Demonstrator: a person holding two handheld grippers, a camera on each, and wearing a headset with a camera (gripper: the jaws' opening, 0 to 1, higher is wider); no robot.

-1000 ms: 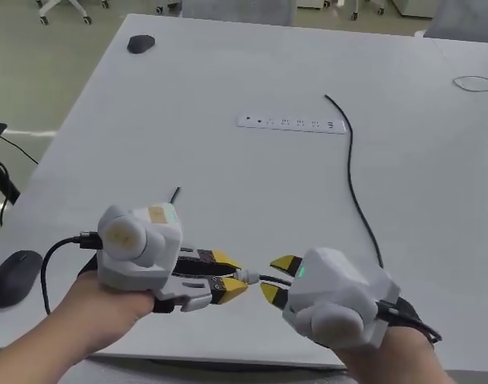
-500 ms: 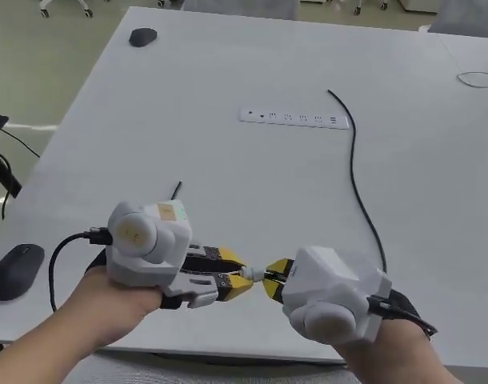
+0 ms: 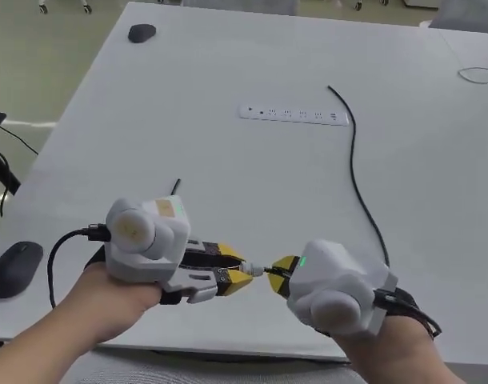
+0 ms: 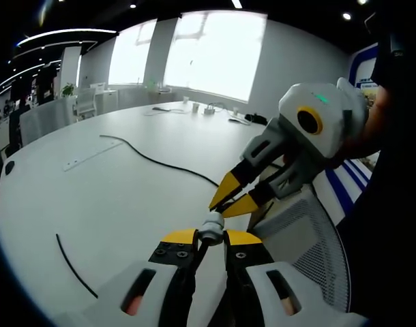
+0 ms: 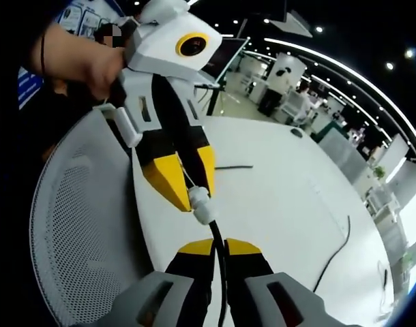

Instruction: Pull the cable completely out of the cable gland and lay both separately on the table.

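Low over the table's near edge, my left gripper (image 3: 242, 272) is shut on a small white cable gland (image 3: 254, 271). In the left gripper view the gland (image 4: 210, 225) sits between the yellow tips of the left gripper (image 4: 210, 237). A thin black cable (image 5: 219, 240) leaves the gland (image 5: 202, 204) and runs between the jaws of my right gripper (image 5: 217, 246), which is shut on it. The right gripper (image 3: 278, 270) faces the left one, tips nearly touching.
On the white table (image 3: 228, 160) lie a power strip (image 3: 292, 114), a long black cable (image 3: 356, 176), a short black piece (image 3: 174, 188) and a mouse (image 3: 142, 32). Another mouse (image 3: 16, 268) is near the left edge. A mesh chair (image 5: 78, 225) stands below the grippers.
The right gripper's jaws were apart a second ago and have shut on the cable just beside the gland. The two grippers have drawn closer together.
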